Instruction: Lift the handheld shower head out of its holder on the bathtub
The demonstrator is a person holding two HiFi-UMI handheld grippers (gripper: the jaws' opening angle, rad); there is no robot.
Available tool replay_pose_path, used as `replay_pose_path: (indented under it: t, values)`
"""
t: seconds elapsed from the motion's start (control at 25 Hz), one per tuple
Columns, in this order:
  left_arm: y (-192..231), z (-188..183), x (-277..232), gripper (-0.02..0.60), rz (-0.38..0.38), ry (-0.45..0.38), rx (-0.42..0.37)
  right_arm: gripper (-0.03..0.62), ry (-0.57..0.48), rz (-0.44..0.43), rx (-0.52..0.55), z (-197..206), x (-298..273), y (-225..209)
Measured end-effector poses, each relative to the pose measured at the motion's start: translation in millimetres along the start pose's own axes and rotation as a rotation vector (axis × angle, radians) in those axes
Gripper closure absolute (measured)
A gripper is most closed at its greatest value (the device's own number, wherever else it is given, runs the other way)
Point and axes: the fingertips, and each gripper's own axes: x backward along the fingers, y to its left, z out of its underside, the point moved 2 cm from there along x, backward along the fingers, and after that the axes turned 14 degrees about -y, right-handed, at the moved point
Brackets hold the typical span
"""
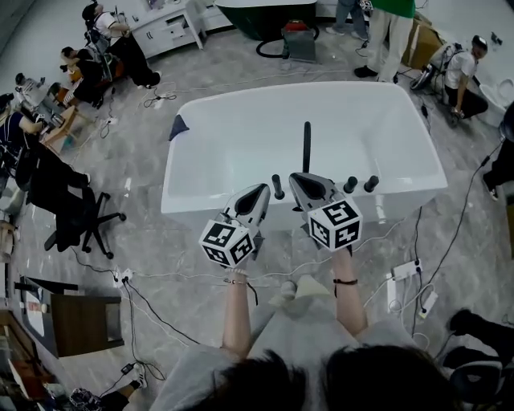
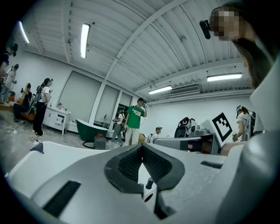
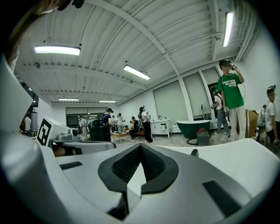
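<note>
Slim black handheld shower head stands upright on near rim of white bathtub, 12 o'clock from right gripper, the nearer one. Left gripper at its 9 o'clock. Both clamped together, empty.

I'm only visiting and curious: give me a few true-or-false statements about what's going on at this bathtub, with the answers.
1. The left claw and right claw are both closed and empty. True.
2. The shower head is already out of its holder. False: it stands upright, untouched, at the near rim of the white bathtub.
3. The nearest bathtub is green. False: it is white; a green bathtub stands farther back.
4. A person in a green shirt stands in the background. True.
</note>
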Motion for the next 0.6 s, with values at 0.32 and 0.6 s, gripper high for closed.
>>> replay_pose_path:
  t: [0.32,0.6]
  values:
    - [18.7,38.4,-19.6,0.575,-0.055,0.029,0.043,0.594,0.061,-0.035,-0.014,34.4,-26.1,-30.4]
    - [42.5,75.5,-19.0,0.575,-0.086,0.087,0.073,0.592,0.126,-0.087,-0.021,76.5,-49.0,-37.7]
